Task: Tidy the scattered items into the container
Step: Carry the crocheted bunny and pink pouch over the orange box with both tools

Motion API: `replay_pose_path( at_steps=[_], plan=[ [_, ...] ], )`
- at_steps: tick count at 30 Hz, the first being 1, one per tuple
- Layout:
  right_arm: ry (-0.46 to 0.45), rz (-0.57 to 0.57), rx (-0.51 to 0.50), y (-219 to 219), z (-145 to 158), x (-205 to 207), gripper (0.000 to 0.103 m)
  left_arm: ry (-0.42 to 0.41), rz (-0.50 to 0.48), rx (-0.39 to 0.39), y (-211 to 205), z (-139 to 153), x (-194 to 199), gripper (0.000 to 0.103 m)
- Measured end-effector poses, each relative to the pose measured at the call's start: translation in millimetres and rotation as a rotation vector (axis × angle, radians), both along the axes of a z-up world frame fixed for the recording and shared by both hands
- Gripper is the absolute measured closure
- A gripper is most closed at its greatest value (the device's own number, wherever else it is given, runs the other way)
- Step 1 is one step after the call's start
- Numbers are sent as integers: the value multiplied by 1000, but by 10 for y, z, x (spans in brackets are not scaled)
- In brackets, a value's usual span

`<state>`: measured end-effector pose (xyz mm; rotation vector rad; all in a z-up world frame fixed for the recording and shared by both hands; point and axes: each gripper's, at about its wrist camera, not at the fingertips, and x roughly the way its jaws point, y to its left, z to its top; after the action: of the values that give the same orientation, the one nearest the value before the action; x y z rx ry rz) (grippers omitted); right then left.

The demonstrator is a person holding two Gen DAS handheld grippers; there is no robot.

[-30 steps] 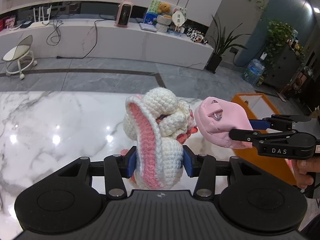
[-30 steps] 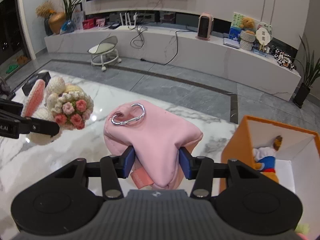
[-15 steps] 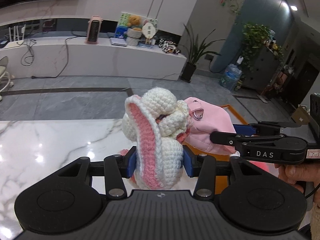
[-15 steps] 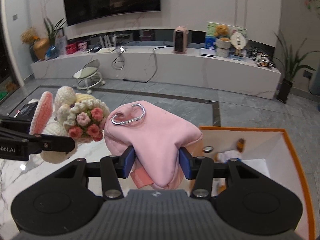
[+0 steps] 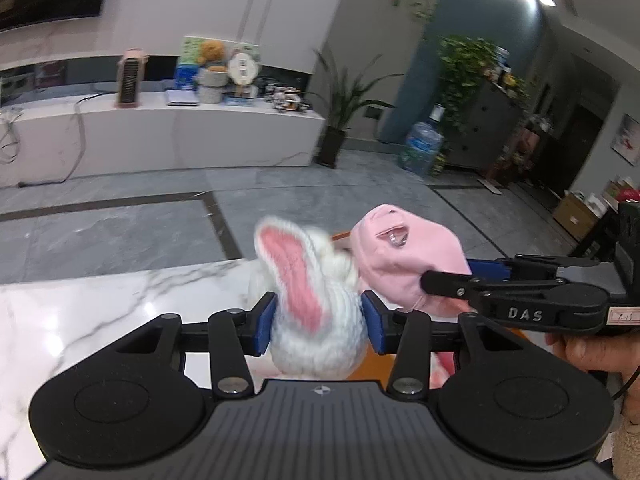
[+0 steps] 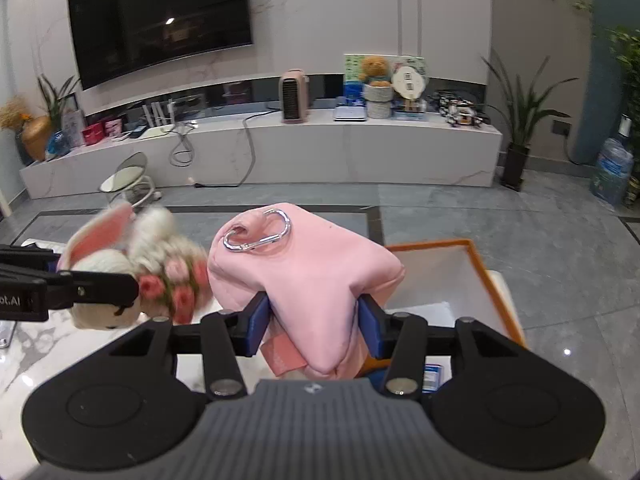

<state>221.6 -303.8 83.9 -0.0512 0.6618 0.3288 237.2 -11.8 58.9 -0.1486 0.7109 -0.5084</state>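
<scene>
Up close, the crocheted bunny (image 5: 316, 320) is white yarn with a pink-lined ear standing up and a cluster of pink knitted roses at its front, somewhat blurred in both views. It sits pinched between the blue pads of the left gripper (image 5: 318, 318), whose jaws are narrowed onto its body, and it hangs above the white marble bench (image 5: 80, 320). Beside it, nearly touching, is the pink fabric pouch (image 6: 308, 280), soft and puffy, with a silver carabiner (image 6: 258, 236) clipped to a loop at its top and a pink tag hanging below. The right gripper (image 6: 314, 322) clamps the pouch at its lower middle, jaws drawn in partway around the fabric. Just right of the pouch stands the orange-rimmed box (image 6: 492, 280) with white inner walls, its opening partly hidden by the pouch.
</scene>
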Motion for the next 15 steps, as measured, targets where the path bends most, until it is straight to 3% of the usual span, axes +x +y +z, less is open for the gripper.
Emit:
replay_pose_path(
  at_steps=[8, 15],
  plan=[
    [19, -112, 22, -519, -40, 50, 52, 18, -79, -36, -538, -6, 129, 57],
    [26, -141, 51, -793, -72, 58, 52, -1, -113, 9, -955, 99, 205, 57]
  ],
)
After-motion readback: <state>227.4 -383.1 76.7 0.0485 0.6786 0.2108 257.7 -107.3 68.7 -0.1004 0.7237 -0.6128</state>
